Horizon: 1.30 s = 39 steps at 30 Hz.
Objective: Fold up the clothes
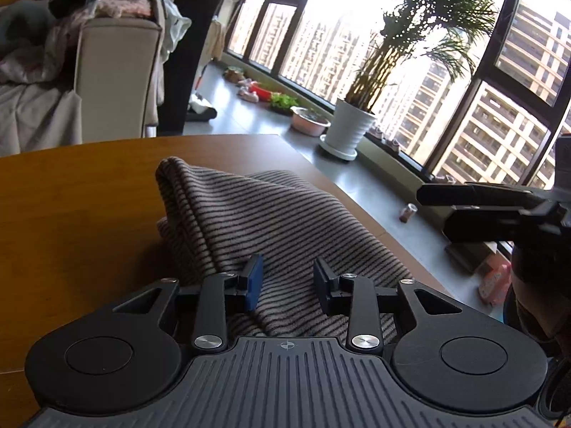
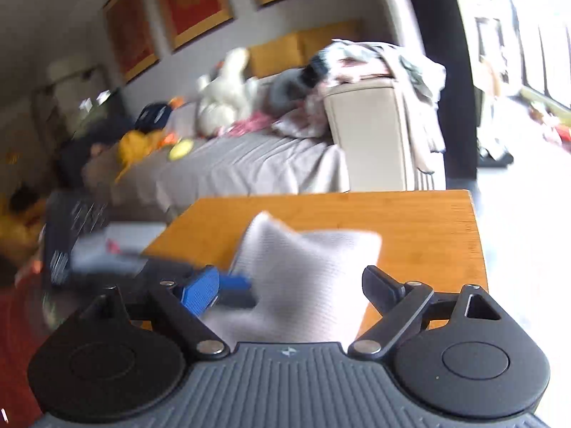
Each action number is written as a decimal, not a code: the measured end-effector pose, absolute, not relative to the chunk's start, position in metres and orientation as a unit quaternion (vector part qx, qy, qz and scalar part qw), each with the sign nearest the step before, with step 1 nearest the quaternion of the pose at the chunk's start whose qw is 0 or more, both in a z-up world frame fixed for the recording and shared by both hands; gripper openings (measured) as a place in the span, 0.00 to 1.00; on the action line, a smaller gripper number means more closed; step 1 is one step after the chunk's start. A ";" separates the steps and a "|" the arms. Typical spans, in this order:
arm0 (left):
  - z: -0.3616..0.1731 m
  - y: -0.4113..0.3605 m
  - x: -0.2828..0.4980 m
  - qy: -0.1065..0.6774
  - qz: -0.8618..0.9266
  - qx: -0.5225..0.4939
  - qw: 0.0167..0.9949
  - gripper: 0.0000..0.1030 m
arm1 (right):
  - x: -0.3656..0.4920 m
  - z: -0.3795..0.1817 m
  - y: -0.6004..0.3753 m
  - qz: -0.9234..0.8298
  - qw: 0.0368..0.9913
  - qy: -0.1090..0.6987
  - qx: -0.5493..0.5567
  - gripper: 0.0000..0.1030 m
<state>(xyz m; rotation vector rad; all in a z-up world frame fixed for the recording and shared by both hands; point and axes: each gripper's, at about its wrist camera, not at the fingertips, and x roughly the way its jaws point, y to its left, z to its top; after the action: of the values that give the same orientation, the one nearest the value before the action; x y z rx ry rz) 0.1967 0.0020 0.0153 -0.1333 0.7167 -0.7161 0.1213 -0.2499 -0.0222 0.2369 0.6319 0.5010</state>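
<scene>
Your left gripper (image 1: 288,281): black linkage arms, silver pivot screws, blue pads on the fingertips (image 1: 254,278), two round black discs either side, grey ribbed housing with a small crosshair mark at its top edge. Your right gripper (image 2: 291,289) is the same build: black arms, silver screws, one blue ribbed pad showing, grey ribbed housing with a small emblem. That view is motion-blurred.

The left hand-held gripper (image 1: 288,285) hangs low over a brown-and-black striped knit garment (image 1: 271,214), its blue-padded fingers (image 1: 254,281) spread apart with nothing between them. The garment lies bunched on the brown wooden table (image 1: 71,207). The right hand-held gripper (image 1: 499,210) juts in from the right edge, beyond the table's rim.
</scene>
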 end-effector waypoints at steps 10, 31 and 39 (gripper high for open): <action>0.010 0.018 0.195 0.343 -0.348 -0.070 0.870 0.34 | 0.188 -0.091 -0.252 0.255 0.859 0.373 0.239 0.61; 0.006 0.014 0.197 0.334 -0.346 -0.071 0.874 0.35 | 0.098 -0.101 -0.271 0.221 0.863 0.381 0.249 0.82; 0.006 0.017 0.196 0.337 -0.337 -0.078 0.875 0.35 | 0.067 -0.089 -0.240 0.230 0.885 0.349 0.203 0.44</action>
<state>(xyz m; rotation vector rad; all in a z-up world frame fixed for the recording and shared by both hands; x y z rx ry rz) 0.1965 0.0172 0.0060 -0.1619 0.7042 -0.7038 0.0669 -0.2397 -0.0889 0.4229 0.7254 0.4785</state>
